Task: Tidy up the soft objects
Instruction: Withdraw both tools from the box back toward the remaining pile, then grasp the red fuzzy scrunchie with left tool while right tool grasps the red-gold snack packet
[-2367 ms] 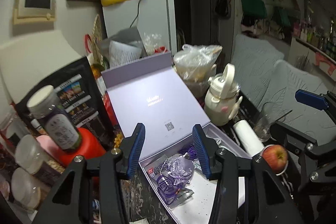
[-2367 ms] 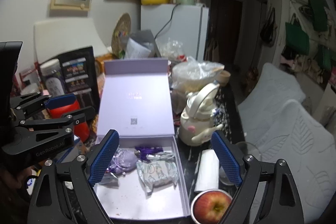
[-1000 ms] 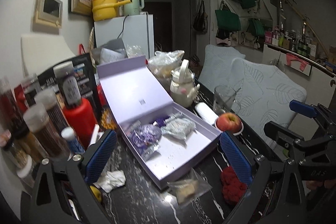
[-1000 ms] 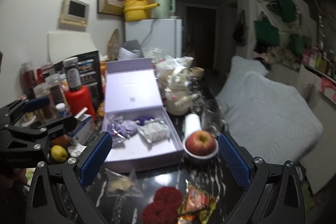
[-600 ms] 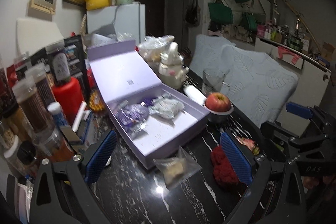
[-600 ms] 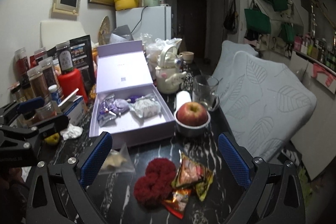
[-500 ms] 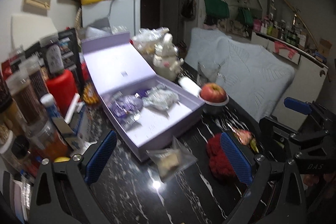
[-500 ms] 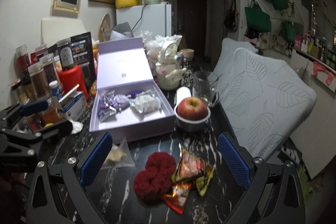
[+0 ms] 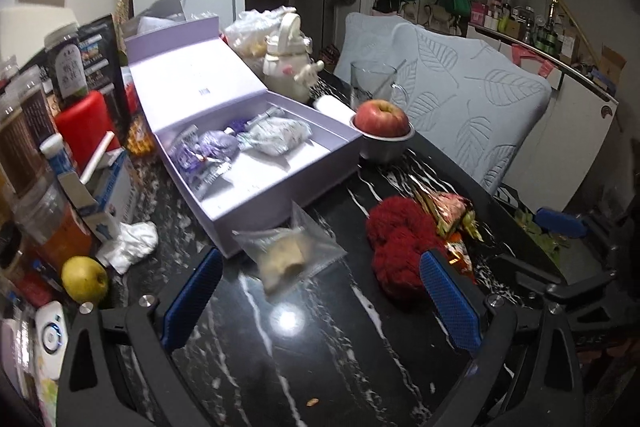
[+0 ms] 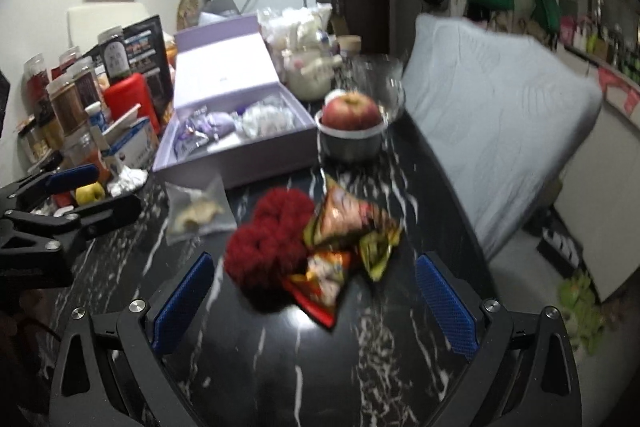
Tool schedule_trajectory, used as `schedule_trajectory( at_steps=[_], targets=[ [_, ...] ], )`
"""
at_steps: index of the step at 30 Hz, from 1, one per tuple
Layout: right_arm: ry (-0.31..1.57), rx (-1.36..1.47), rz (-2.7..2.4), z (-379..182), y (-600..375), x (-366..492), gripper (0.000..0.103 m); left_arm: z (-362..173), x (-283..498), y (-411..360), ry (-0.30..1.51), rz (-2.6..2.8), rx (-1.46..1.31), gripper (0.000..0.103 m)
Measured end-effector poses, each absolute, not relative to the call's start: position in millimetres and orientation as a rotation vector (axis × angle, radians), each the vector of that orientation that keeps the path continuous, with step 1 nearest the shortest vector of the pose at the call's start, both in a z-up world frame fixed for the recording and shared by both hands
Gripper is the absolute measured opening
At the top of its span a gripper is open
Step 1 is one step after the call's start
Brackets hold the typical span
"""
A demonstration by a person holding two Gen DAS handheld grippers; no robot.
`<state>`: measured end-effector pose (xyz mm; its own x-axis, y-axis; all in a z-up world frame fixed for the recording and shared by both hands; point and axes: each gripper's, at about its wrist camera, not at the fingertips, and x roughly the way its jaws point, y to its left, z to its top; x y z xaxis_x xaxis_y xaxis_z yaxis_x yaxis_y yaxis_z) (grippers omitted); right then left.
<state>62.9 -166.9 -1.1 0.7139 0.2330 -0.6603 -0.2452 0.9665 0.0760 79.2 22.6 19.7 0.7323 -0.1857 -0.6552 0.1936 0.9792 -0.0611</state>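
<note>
**Partly sorted: two packets boxed, three soft items loose on table**

Task items: the lavender gift box [image 9: 280, 171] sits open near the middle of the black marble table [image 9: 320, 355], lid propped up behind it. Inside, at the back end: a purple wrapped packet [image 9: 212, 147] and a silver-white wrapped packet [image 9: 276, 137], side by side and touching. Front half of the box is bare.

Judged left to do, assuming the box is the destination:
- clear bag with a pale chunk [image 9: 290, 253], just in front of the box, touching its front wall
- red fuzzy scrunchie-like thing [image 9: 400, 243], right of the bag
- foil snack packets [image 10: 344, 227], touching the red item; right view is motion-blurred, count unclear

Rough call: under half done.

Other containers: metal bowl [image 9: 382, 145] beside the box holds a red apple [image 9: 382, 115]. Glass mug [image 9: 370, 83] behind it has a spoon-like handle sticking out; contents not discernible. Jars and bottles crowd the left edge.

Left gripper [image 9: 320, 291]: fingers spread wide, holding nothing, above the table short of the clear bag. Right gripper [image 10: 310, 307]: likewise spread and unloaded, facing the red item and snack packets.
</note>
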Motion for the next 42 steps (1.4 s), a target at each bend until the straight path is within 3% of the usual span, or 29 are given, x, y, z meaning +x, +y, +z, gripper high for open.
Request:
schedule_trajectory(
  at_steps=[9,19,21,25,28,32,37,42],
  targets=[
    [0.813,0.015,0.275,-37,-188,79,0.102,-10,95,-4,0.819,-0.196,0.035,0.101],
    [0.806,0.034,0.346,-46,-192,100,0.102,-13,114,-14,0.812,-0.143,0.069,0.101],
    [0.807,0.063,0.356,-48,-194,106,0.096,-11,116,-9,0.801,-0.13,0.051,0.101],
    [0.868,0.117,0.361,-57,-196,123,0.071,-7,121,-1,0.791,-0.111,0.009,0.101],
    [0.913,0.124,0.375,-65,-192,129,0.069,-8,124,-1,0.795,-0.103,-0.003,0.101],
    [0.92,0.123,0.409,-67,-190,130,0.054,-12,131,-6,0.819,-0.13,-0.021,0.101],
    [0.933,0.092,0.432,-67,-191,126,0.044,-17,138,-17,0.84,-0.202,-0.049,0.101],
    [0.924,0.007,0.448,-66,-194,116,0.042,-23,141,-39,0.856,-0.288,-0.027,0.101]
  ],
)
